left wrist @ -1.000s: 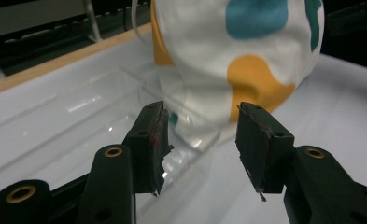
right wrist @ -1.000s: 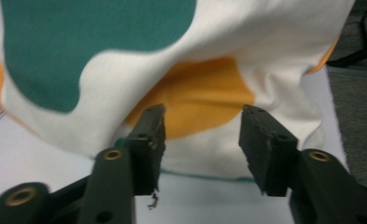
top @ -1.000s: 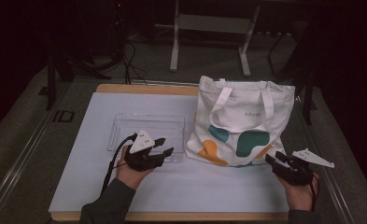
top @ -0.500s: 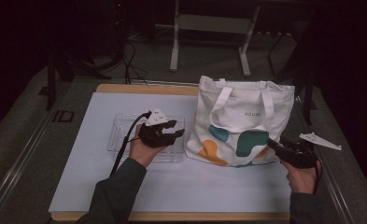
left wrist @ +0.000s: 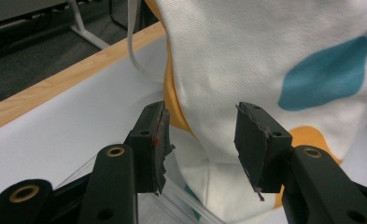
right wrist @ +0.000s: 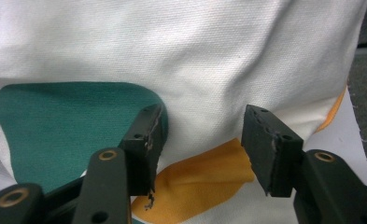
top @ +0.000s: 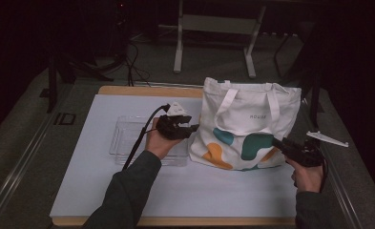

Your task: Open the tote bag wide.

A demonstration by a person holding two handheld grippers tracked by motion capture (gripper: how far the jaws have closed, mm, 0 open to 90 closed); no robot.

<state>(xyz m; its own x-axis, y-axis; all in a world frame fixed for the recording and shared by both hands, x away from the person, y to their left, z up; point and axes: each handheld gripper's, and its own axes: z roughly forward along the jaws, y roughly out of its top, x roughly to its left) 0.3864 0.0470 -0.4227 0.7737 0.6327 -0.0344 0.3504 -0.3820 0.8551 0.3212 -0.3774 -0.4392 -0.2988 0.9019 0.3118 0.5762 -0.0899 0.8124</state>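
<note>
A white tote bag (top: 249, 126) with teal and orange blotches stands upright at the table's right half. My left gripper (top: 193, 128) hovers at the bag's left edge, above a clear plastic tray (top: 125, 140), pointing right. In the left gripper view its jaws (left wrist: 202, 112) stand open, framing the bag's lower corner (left wrist: 265, 46) with nothing between them. My right gripper (top: 276, 141) points left at the bag's lower right corner. Its jaws (right wrist: 204, 114) have just been closing a little but stand open in front of the fabric (right wrist: 195, 42), gripping nothing.
A white mat (top: 99, 181) covers the wooden table (top: 142, 90). The left gripper's cable (top: 137, 143) trails across the tray. Beyond the far edge stand metal frame legs (top: 178, 47) on a dark floor. A metal rail (top: 340, 191) runs along the table's right side.
My left hand has moved away from me and to the right, from the tray's near side to the bag's left edge. My right hand has risen slightly and edged toward the bag.
</note>
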